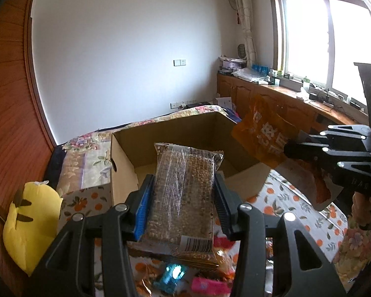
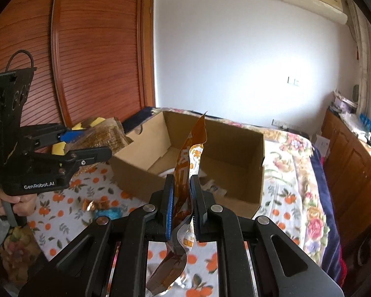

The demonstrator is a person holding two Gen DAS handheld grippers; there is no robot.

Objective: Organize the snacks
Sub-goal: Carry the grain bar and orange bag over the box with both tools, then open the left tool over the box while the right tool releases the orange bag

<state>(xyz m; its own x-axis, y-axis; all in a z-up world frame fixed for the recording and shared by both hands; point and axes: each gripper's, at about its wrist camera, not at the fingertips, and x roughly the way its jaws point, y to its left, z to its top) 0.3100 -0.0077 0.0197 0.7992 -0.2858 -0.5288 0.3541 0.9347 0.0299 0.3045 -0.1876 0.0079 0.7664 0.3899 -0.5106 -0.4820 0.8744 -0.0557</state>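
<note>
A yellow plush toy (image 1: 29, 225) lies left of the open cardboard box (image 1: 126, 165) on a bed spread with an orange-print sheet (image 1: 291, 212). Just in front of the box, the left gripper (image 1: 183, 193) holds a clear packet of brown grain snack (image 1: 185, 193) above the sheet, its fingers part-open and pressed against the packet's two long sides. Loose wrapped snacks (image 1: 185, 277) lie on the sheet below it, nearer than the box. To the right of the box, the right gripper (image 2: 181, 199) is clamped nearly closed on a thin orange snack bag (image 2: 189, 158), which stands edge-up in front of the box's near wall.
</note>
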